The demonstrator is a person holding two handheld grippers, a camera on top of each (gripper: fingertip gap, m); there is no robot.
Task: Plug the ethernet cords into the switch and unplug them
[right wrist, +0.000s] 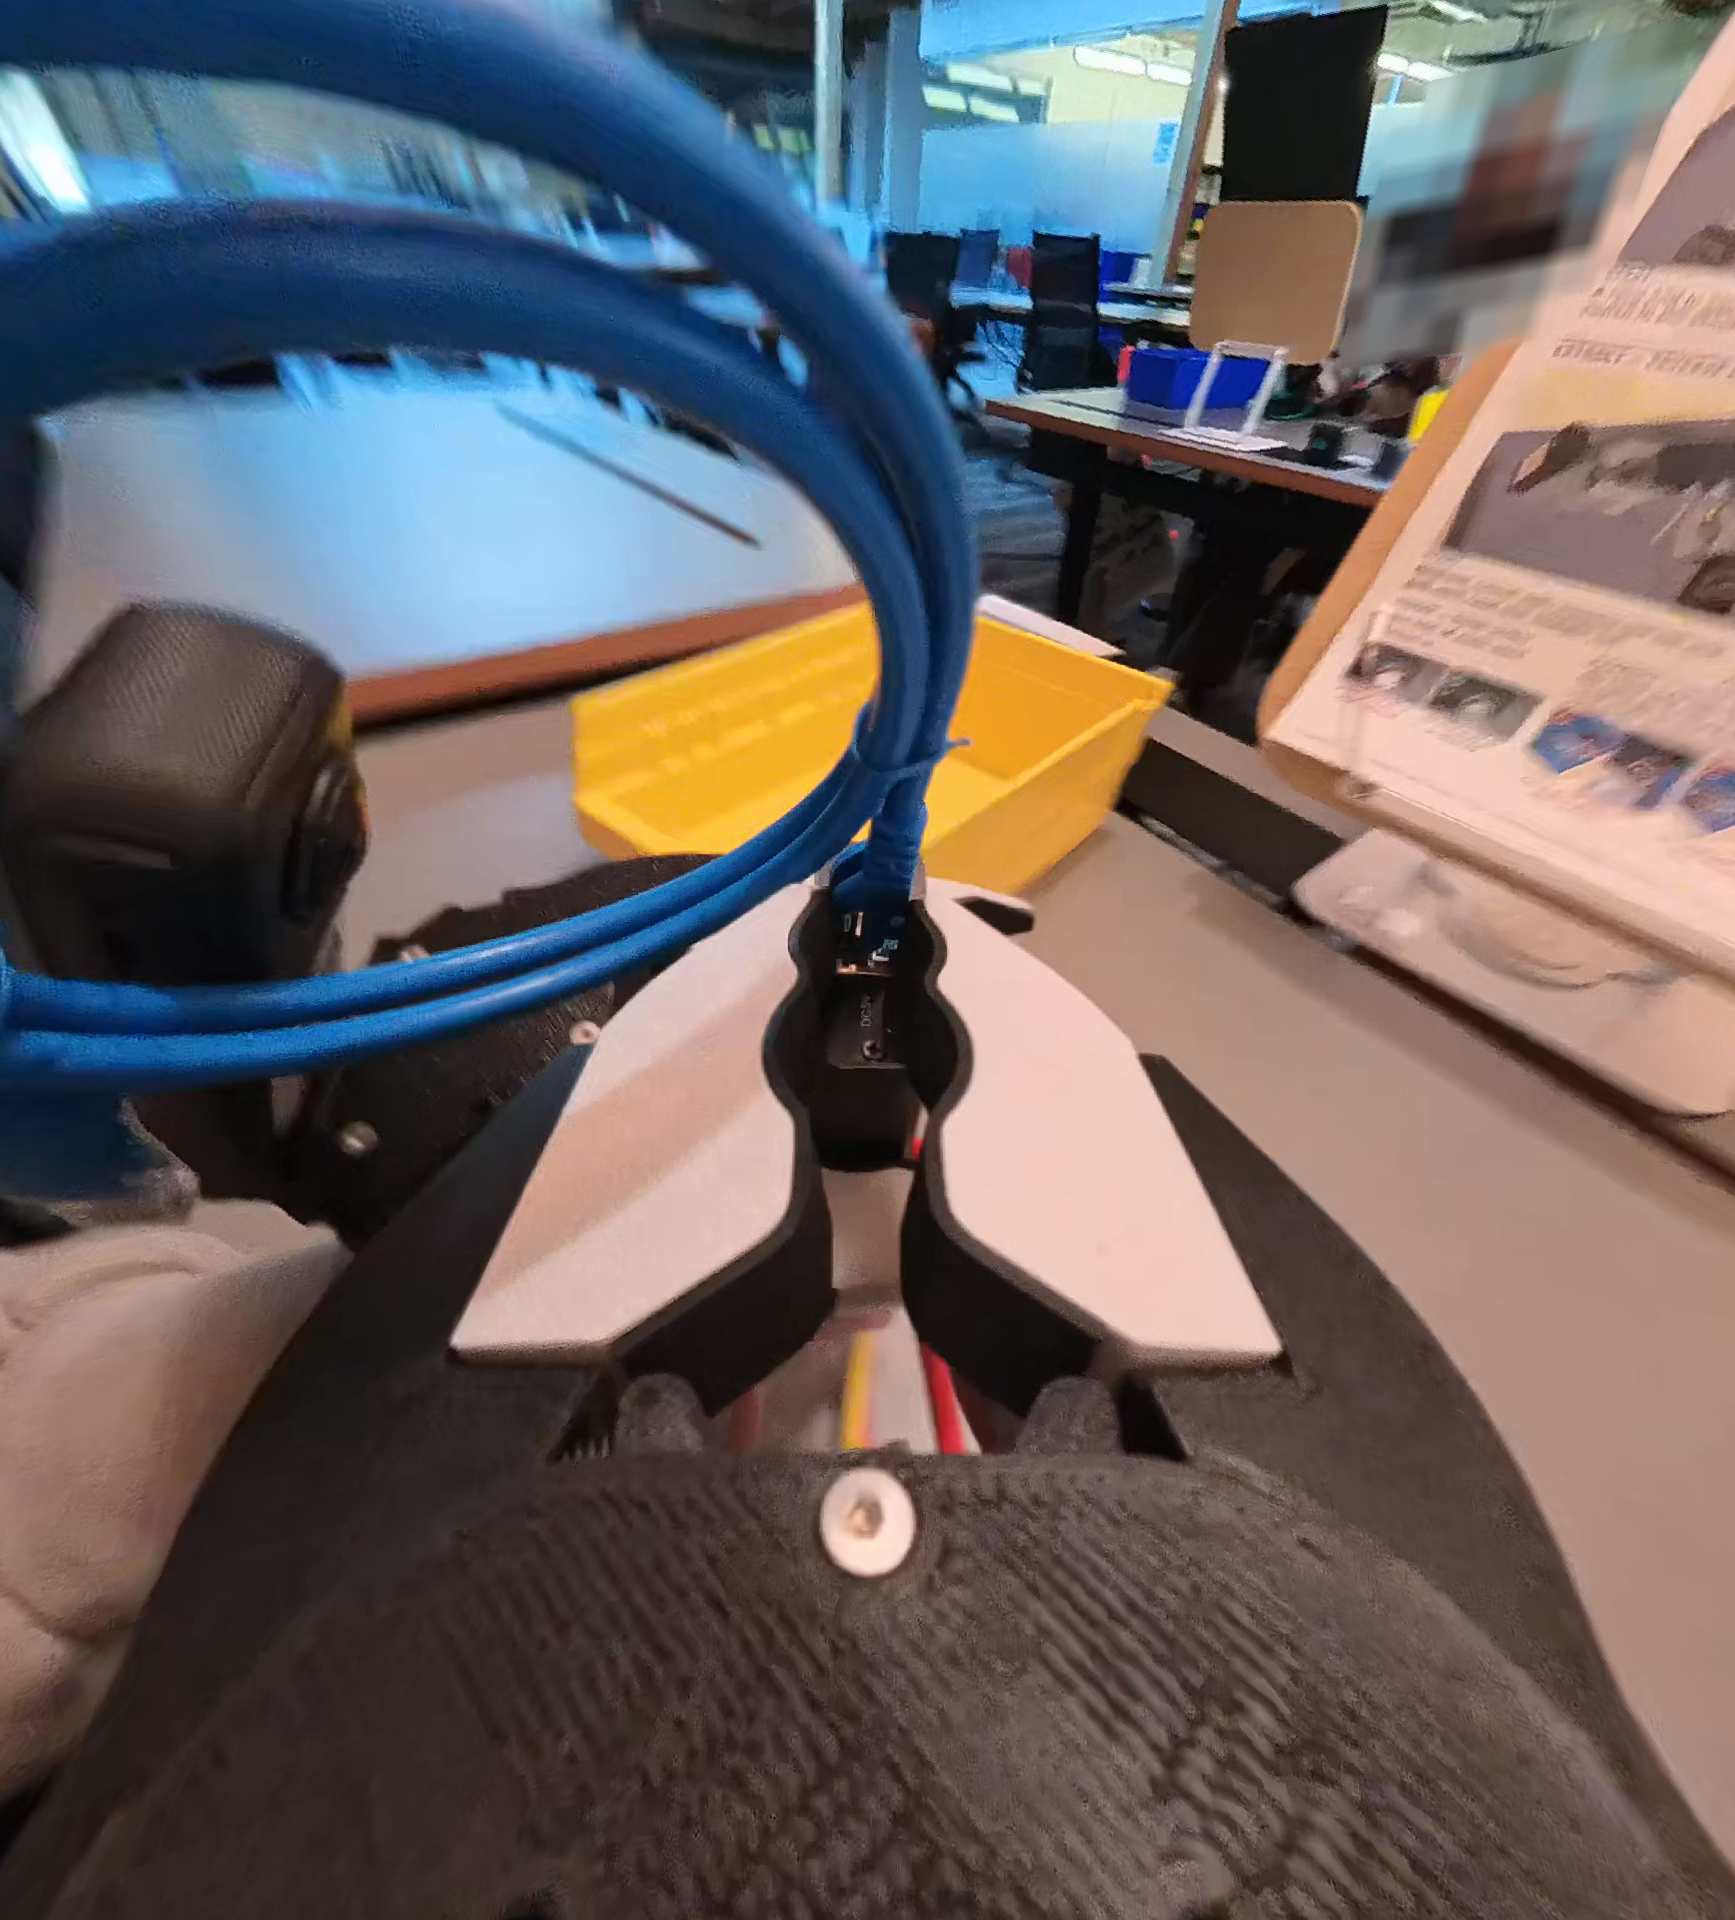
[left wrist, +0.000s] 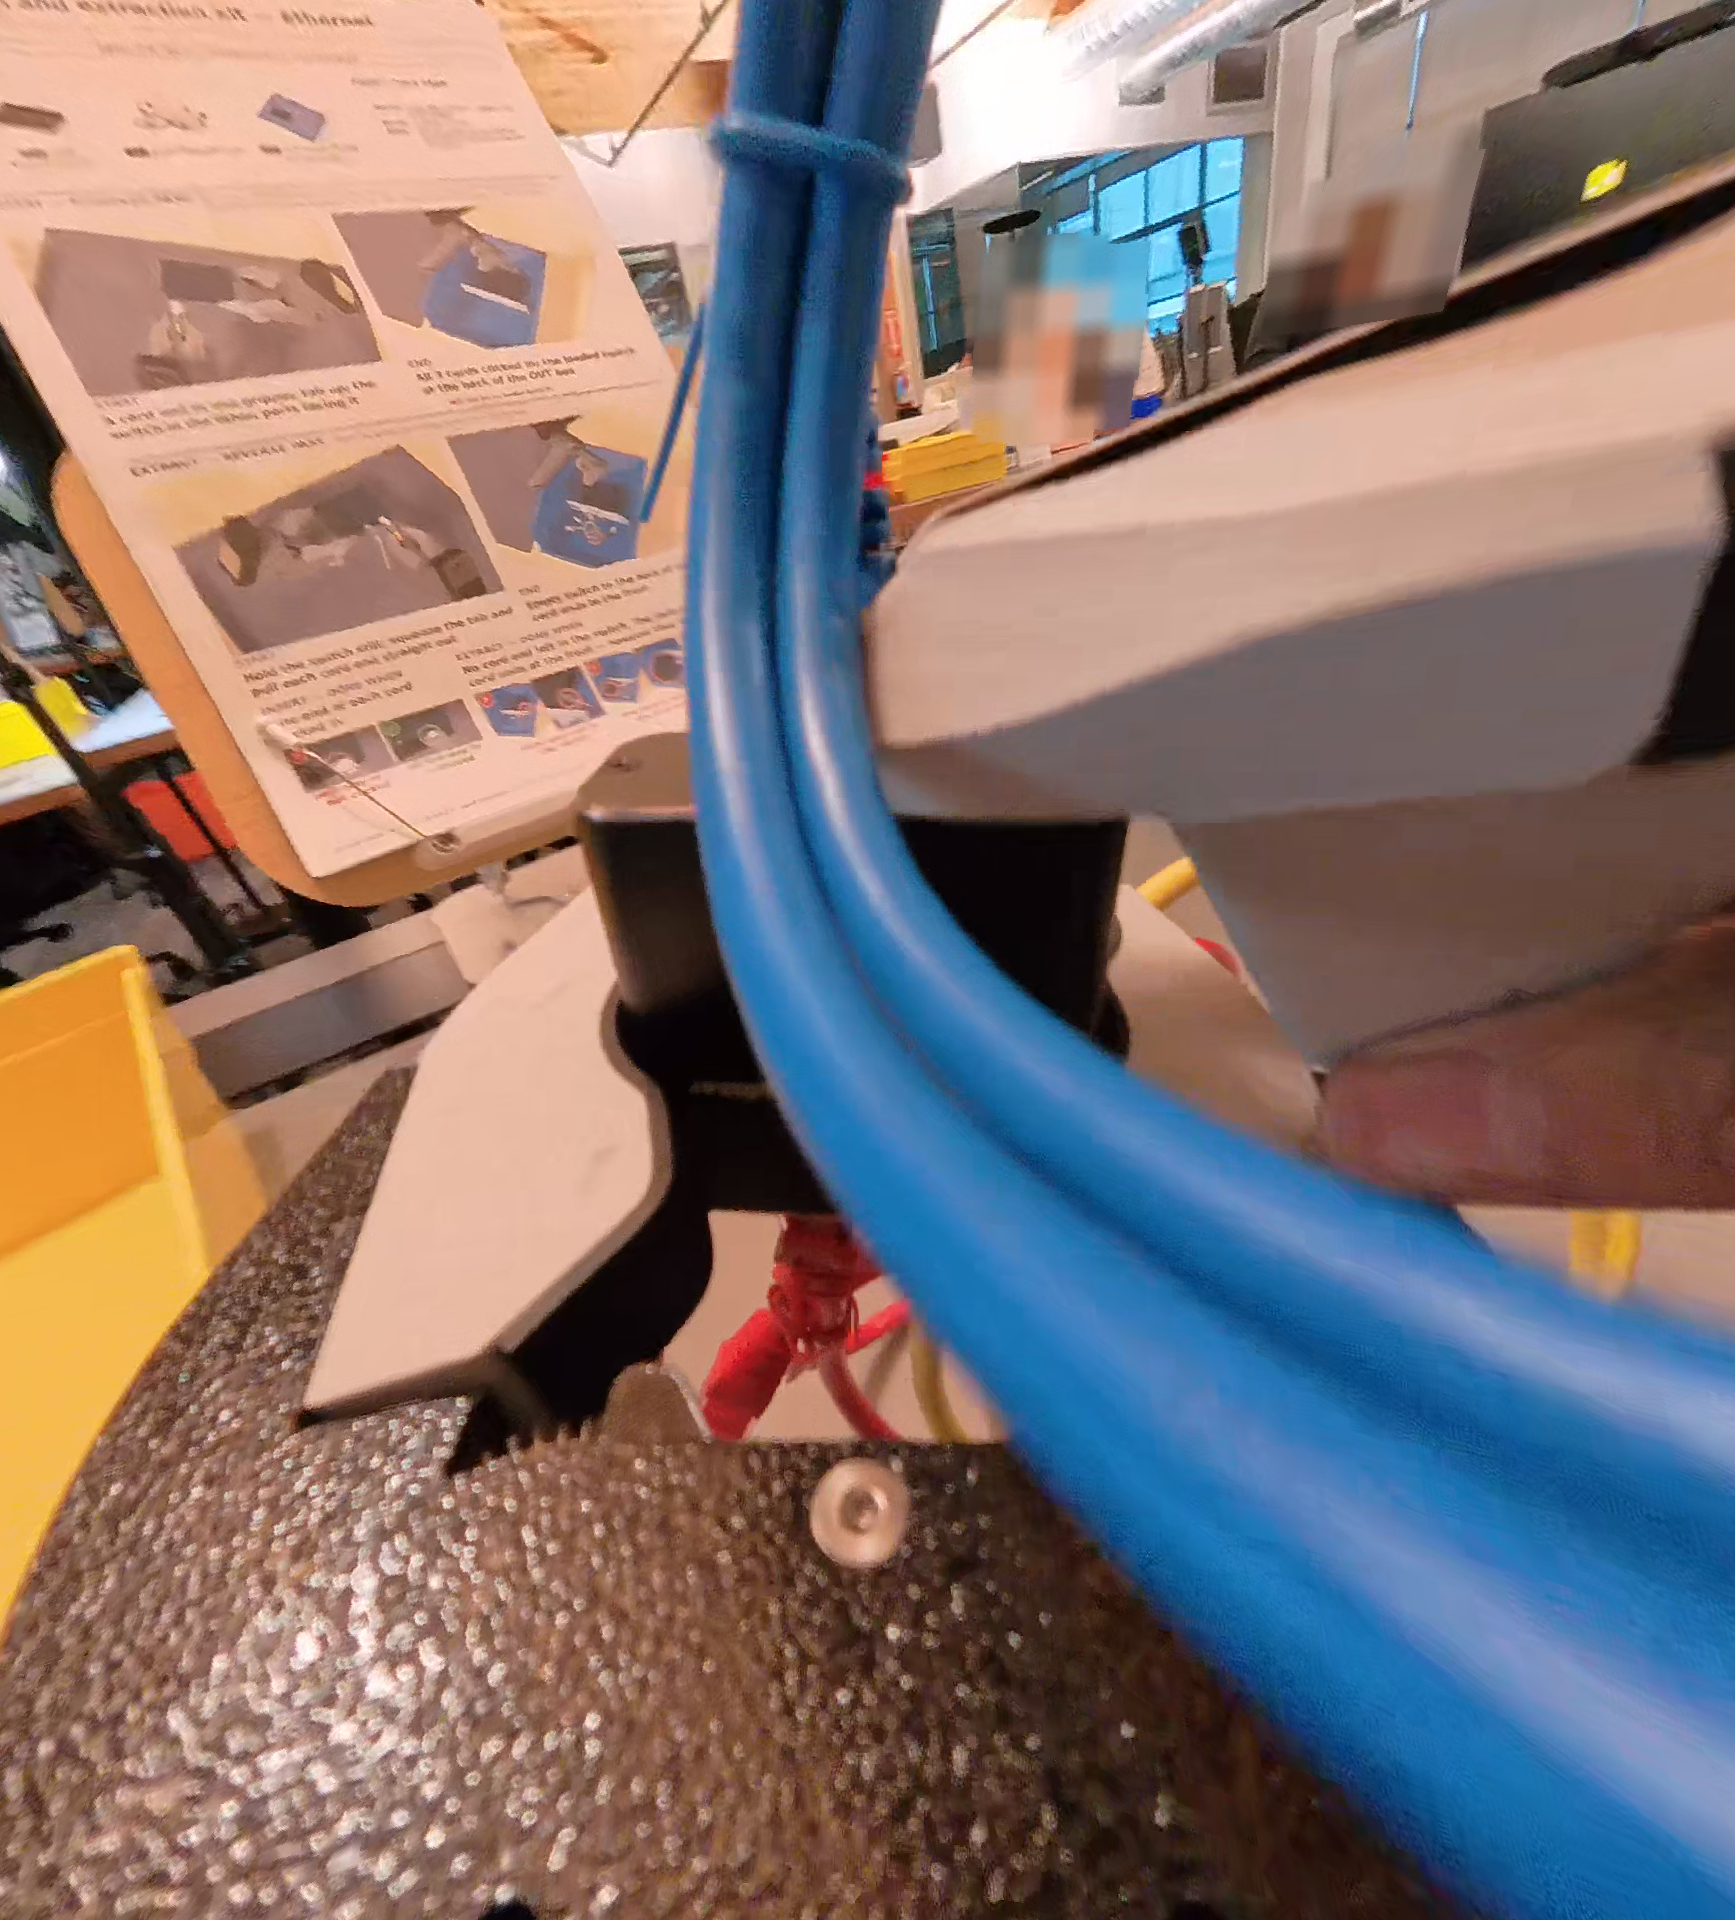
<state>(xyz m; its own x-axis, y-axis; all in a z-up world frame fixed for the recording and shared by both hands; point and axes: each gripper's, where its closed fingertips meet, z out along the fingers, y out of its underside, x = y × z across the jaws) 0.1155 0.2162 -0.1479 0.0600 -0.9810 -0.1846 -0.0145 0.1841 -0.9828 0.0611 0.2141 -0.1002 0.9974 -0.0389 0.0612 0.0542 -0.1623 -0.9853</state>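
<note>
Switch (right wrist: 868,1023): small black box, clamped by right tool (right wrist: 865,1039) | glossy blue cord (right wrist: 904,821) plugged in | left tool: state unclear

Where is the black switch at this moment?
In the right wrist view the switch sits centre frame, clamped between the right gripper jaws above the table, with the blue cord plugged into its top, in front of the yellow bin.

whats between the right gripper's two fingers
The black switch, clamped there, with the blue cord plugged into its far end; right wrist view.
</note>
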